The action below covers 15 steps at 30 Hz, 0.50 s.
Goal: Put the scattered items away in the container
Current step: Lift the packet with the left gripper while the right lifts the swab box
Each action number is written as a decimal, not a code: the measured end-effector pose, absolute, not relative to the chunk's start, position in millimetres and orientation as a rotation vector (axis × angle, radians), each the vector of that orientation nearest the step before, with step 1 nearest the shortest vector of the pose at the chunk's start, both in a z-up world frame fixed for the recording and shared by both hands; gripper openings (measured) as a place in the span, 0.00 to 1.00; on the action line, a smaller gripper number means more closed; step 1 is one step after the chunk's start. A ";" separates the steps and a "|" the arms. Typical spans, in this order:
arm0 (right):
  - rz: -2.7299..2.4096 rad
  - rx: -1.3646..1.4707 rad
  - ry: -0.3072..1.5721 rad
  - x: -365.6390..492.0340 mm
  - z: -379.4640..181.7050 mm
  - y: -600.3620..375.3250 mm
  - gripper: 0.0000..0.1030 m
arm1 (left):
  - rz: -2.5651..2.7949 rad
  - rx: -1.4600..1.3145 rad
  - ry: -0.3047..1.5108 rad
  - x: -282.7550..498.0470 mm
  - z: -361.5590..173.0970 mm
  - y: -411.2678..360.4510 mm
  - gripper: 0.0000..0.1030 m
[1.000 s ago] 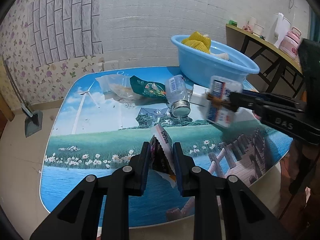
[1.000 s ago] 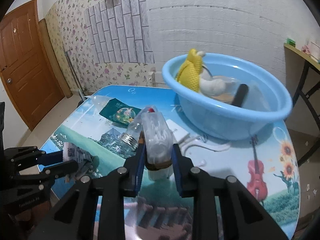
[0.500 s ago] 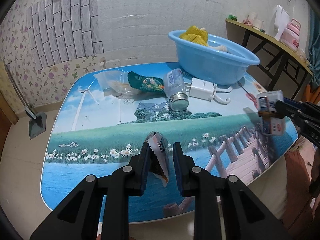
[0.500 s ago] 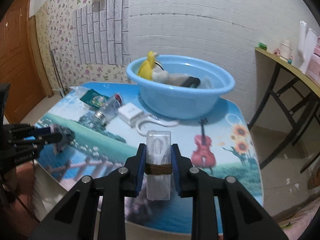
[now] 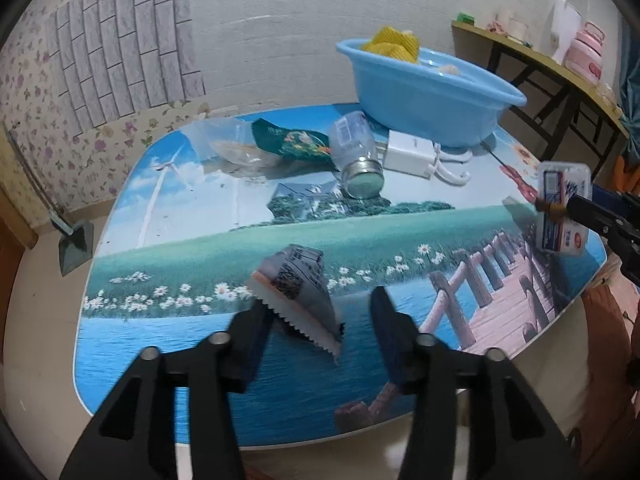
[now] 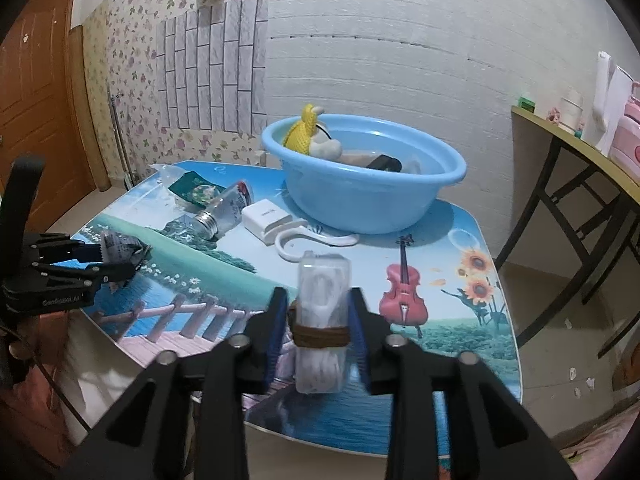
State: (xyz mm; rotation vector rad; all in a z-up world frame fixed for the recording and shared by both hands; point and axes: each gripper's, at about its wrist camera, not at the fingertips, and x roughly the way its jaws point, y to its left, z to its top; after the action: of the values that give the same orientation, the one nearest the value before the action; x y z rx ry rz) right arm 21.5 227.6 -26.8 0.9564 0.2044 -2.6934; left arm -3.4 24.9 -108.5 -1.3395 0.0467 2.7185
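Near the desk [image 5: 160,360] edge, well short of the blue basin [image 6: 360,200], the left hand-held gripper [image 5: 316,312] has just been opening around a grey sachet [image 5: 296,292]. The right hand-held gripper [image 6: 318,304] (jaws just parting) flanks a rubber-banded clear box [image 6: 322,312].

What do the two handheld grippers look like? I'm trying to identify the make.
Both are matte black. Each has two flat angular fingers with silver pivot bolts and dark blue pads. The left gripper shows small white lettering along its side in the right wrist view, too small to read. The right gripper looks identical. No cables show.
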 end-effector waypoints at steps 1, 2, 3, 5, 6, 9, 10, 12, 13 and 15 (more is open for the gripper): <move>-2.695 0.968 0.192 20.4 -28.8 229.3 0.44 | 2.715 -1.348 0.047 -4.1 -110.0 25.1 0.59; -2.697 0.976 0.183 20.1 -30.3 230.5 0.46 | 2.711 -1.358 0.044 -5.0 -111.9 25.0 0.61; -2.695 0.984 0.174 19.7 -32.3 231.8 0.46 | 2.705 -1.371 0.033 -6.1 -114.4 24.2 0.65; -2.693 0.997 0.177 19.3 -35.5 232.9 0.46 | 2.707 -1.371 0.019 -6.4 -116.4 22.6 0.74; -2.689 1.011 0.180 18.1 -38.2 233.2 0.46 | 2.704 -1.371 0.006 -6.7 -117.7 21.4 0.81; -2.676 1.054 0.165 13.5 -46.5 234.7 0.47 | 2.694 -1.369 0.006 -8.7 -120.9 21.5 0.95; -2.674 1.064 0.160 12.2 -49.4 235.1 0.47 | 2.684 -1.374 0.022 -10.1 -122.5 23.3 1.00; -2.665 1.087 0.153 9.6 -55.1 235.3 0.47 | 2.673 -1.378 0.068 -11.2 -124.4 27.5 1.00; -2.660 1.094 0.148 9.0 -57.2 235.1 0.47 | 2.665 -1.373 0.078 -11.8 -124.5 29.0 1.00; -2.634 1.118 0.137 6.5 -62.0 234.7 0.46 | 2.660 -1.381 0.079 -13.1 -124.0 29.2 1.00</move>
State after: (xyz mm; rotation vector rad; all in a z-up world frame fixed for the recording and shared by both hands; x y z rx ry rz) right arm 6.5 234.7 -62.0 1.1185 0.1371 -2.6340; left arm -13.1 29.2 -124.0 -1.3808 0.0787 2.6596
